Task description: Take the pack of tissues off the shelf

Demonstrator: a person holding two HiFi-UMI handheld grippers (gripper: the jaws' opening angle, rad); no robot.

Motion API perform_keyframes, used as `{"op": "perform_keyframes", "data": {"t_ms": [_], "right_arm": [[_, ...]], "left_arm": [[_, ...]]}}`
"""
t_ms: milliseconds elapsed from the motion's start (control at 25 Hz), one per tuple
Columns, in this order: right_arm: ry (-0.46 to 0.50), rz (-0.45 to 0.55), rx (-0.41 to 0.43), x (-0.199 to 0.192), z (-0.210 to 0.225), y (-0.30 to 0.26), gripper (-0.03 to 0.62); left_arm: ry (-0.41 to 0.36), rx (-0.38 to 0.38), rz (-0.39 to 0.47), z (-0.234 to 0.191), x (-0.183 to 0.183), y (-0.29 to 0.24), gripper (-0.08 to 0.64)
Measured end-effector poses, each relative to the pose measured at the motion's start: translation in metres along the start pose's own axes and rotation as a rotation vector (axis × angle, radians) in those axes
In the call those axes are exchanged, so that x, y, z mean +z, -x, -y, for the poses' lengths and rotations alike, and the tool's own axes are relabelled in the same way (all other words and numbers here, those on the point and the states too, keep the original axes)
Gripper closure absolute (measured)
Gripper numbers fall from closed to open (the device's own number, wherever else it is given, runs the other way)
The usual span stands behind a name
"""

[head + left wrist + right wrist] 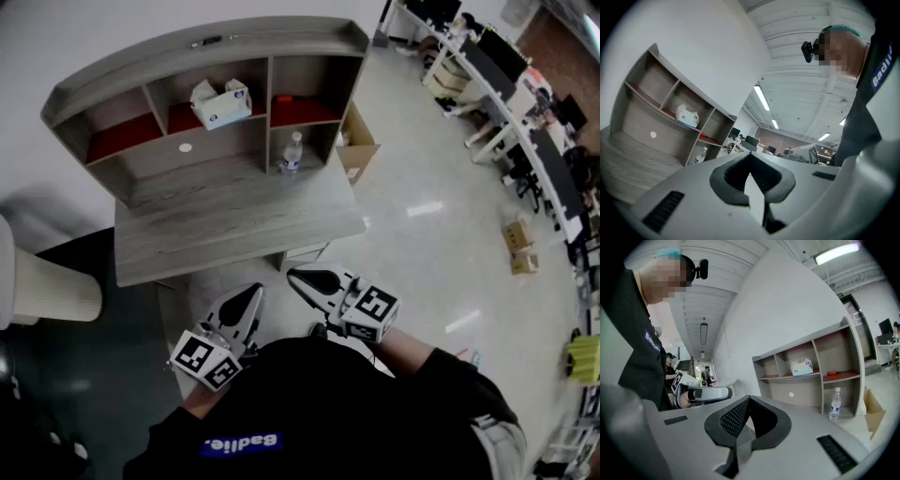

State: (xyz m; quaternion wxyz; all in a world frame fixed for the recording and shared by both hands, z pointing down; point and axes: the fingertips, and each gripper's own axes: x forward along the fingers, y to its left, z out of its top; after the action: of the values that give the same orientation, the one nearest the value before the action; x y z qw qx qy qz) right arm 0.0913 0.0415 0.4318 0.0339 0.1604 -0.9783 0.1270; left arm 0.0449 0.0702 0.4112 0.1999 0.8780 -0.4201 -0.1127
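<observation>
While the person stands back from the desk [234, 220], both tools are held low and close to the body, side by side and pointing roughly level toward the shelf [202, 47], which suggests that the reach has not yet begun. The left gripper [251, 292] has its jaws closed tip to tip with nothing between them, and the right gripper [298, 276] is likewise closed and empty, a sensible carrying posture when there is nothing to hold. The pack of tissues [220, 101] lies in the middle upper compartment, resting on a red liner [122, 136], well apart from both grippers. Its compartment is open at the front, so a level, head-on approach appears suitable, with the jaws parted before arrival. A water bottle [292, 153] stands upright in the lower right compartment, below and to the right of the pack, probably outside the direct path.
</observation>
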Motion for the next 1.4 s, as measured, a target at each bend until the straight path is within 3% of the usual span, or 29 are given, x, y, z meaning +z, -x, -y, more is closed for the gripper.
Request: {"op": "perform_keyframes", "data": {"t_ms": [680,1400], "right_arm": [[-0.008,-0.012,0.014,-0.003,-0.001,-0.005,0.563],[0.001,0.007,-0.054,0.001,-0.033,-0.039,0.561]], "left_arm": [[-0.008,0.009,-0.004,-0.001,0.003,0.002,0.561],[-0.049,-0.041,0.016,-0.013,0.028,0.048,0.562]]}}
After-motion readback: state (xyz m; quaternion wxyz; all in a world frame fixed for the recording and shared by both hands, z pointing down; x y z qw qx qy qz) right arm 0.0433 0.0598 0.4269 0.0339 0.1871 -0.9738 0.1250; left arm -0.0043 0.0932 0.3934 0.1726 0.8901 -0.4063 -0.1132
